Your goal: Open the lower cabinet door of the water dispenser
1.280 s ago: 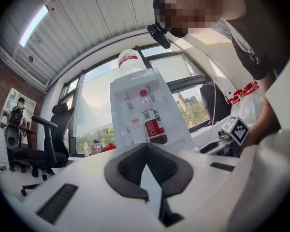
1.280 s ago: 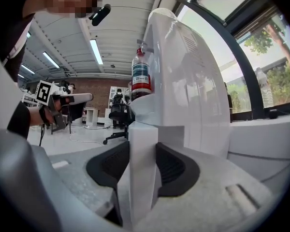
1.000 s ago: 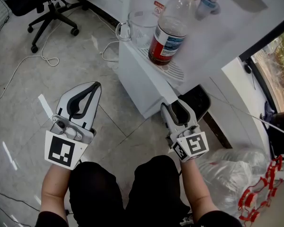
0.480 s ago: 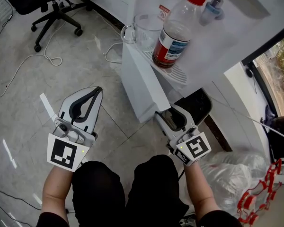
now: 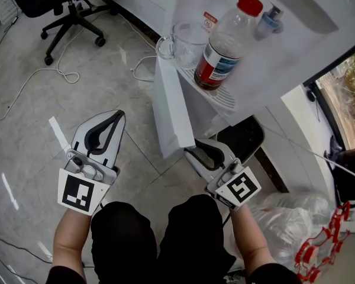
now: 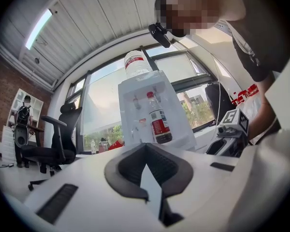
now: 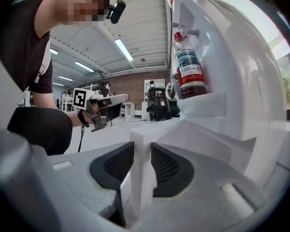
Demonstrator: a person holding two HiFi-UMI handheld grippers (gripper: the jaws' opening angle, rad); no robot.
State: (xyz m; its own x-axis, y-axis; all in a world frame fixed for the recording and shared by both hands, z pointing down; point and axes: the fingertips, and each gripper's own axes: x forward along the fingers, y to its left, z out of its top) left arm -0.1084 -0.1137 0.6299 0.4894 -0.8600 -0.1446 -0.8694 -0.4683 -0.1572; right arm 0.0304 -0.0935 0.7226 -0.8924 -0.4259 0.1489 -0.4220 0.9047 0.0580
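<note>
The white water dispenser (image 5: 266, 46) stands ahead of me with a red-capped bottle (image 5: 225, 46) and a clear jug (image 5: 186, 40) on its drip shelf. Its lower cabinet door (image 5: 168, 108) hangs ajar, swung out to the left. My right gripper (image 5: 192, 152) has just been closing and is shut on the door's free edge (image 7: 141, 173), whose white slab sits pinched between both pads. My left gripper (image 5: 117, 115) hovers over the floor to the left, shut and holding nothing, well apart from the dispenser. In the left gripper view the dispenser (image 6: 152, 115) stands straight ahead.
A black office chair (image 5: 65, 5) stands at the far left, with loose cables (image 5: 53, 76) on the tiled floor. A dark opening (image 5: 242, 138) shows behind the door. A clear plastic bag (image 5: 284, 218) and red packaging (image 5: 319, 247) lie at the right.
The lower door has swung outward to the left. My right gripper has moved left with it and its jaws have narrowed onto the door edge. The left gripper has stayed put.
</note>
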